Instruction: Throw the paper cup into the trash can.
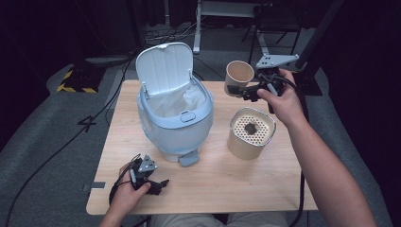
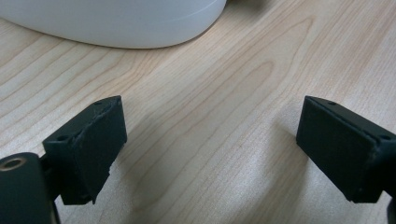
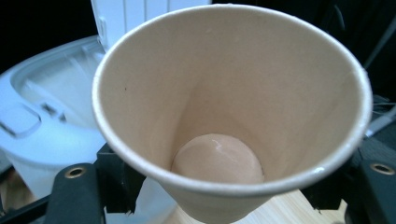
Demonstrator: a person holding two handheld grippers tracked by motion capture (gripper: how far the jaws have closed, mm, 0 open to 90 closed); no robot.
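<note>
A tan paper cup (image 1: 239, 74) hangs tipped on its side above the table's back right, mouth toward the camera, with my right gripper (image 1: 242, 92) shut on its lower part. In the right gripper view the paper cup (image 3: 233, 93) looks empty, with a shiny bottom, and the jaws of my right gripper (image 3: 224, 191) press on both its sides. A light blue pedal bin (image 1: 175, 118) stands in the middle of the table with its lid (image 1: 165, 64) up and a clear liner inside. My left gripper (image 1: 160, 185) rests open near the table's front left, jaws of my left gripper (image 2: 210, 149) wide apart over bare wood.
A beige canister (image 1: 250, 135) with a perforated top carrying a dark lump stands right of the bin, below the cup. The bin's base (image 2: 116, 23) is just beyond my left jaws. The wooden table (image 1: 213, 184) has dark floor and cables around it.
</note>
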